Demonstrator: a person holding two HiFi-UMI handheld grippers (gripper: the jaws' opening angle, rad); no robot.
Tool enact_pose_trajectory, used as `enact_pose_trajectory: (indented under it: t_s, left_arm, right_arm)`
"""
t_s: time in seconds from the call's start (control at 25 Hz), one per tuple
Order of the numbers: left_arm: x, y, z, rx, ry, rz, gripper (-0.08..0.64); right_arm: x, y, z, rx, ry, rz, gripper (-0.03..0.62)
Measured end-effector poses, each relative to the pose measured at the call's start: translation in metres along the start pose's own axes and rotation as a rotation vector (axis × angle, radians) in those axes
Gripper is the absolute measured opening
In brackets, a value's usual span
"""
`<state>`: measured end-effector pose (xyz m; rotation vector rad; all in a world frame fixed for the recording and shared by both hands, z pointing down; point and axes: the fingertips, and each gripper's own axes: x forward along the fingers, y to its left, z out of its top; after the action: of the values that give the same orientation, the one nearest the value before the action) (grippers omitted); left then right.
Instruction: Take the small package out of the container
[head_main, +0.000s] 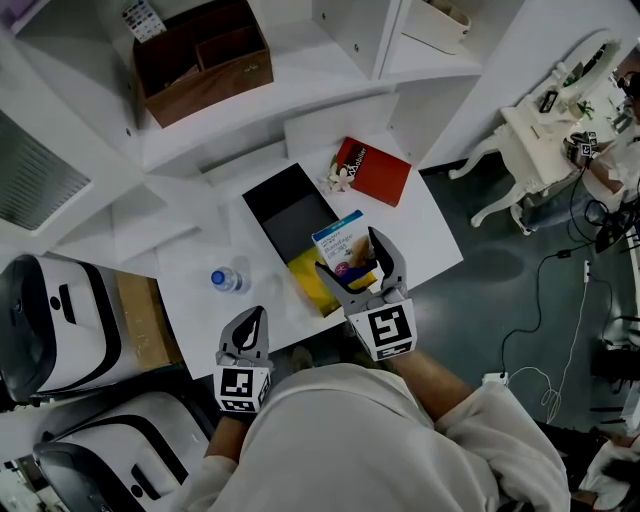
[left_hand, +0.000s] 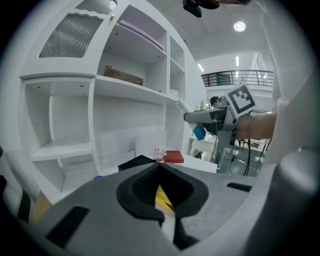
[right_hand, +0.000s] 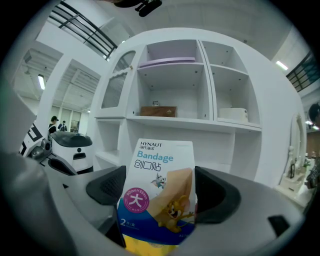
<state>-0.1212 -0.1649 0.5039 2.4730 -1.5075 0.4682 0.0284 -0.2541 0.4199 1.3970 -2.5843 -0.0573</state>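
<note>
A long black container (head_main: 285, 205) lies open on the white table (head_main: 430, 235), with a yellow item (head_main: 308, 282) at its near end. My right gripper (head_main: 347, 252) is shut on the small bandage package (head_main: 340, 243), a white and blue packet held upright over that near end. In the right gripper view the package (right_hand: 157, 192) fills the space between the pads of that gripper (right_hand: 159, 187). My left gripper (head_main: 254, 318) hangs shut and empty at the table's front edge, left of the container. Its view shows the closed gripper (left_hand: 160, 167) pointing toward the container (left_hand: 134, 162).
A water bottle (head_main: 228, 281) lies left of the container. Beyond it sit a red book (head_main: 376, 170) and a small flower figure (head_main: 342, 178). A brown wooden box (head_main: 200, 55) is on the shelf behind. White machines (head_main: 60, 320) stand at left, a white ornate table (head_main: 540, 140) at right.
</note>
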Motion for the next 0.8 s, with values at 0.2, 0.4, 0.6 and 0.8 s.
enact_pose_trajectory:
  t_s: [0.2,0.4,0.6,0.8]
  left_arm:
    - [-0.0007,-0.0008,0.0003,0.002,-0.004,-0.002,0.008]
    - [-0.0017,-0.0009,0.002,0.009,-0.005,-0.003,0.008]
    - [-0.0031,-0.0017,0.0012,0.008,-0.005,-0.003,0.008]
    - [-0.0043,-0.0025,0.0013,0.011,-0.003,-0.003,0.008]
  right_arm:
    - [-0.0039,-0.0003,-0.0004,0.005,-0.006,-0.002,0.428]
    - [-0.0058,-0.0005,-0.0003,0.008,-0.007,-0.006,0.428]
    - [-0.0071,0.0001,-0.0007,0.013,-0.009,-0.004,0.428]
    - [-0.0084,0.0007,-0.0003,0.015,-0.008,0.001,0.428]
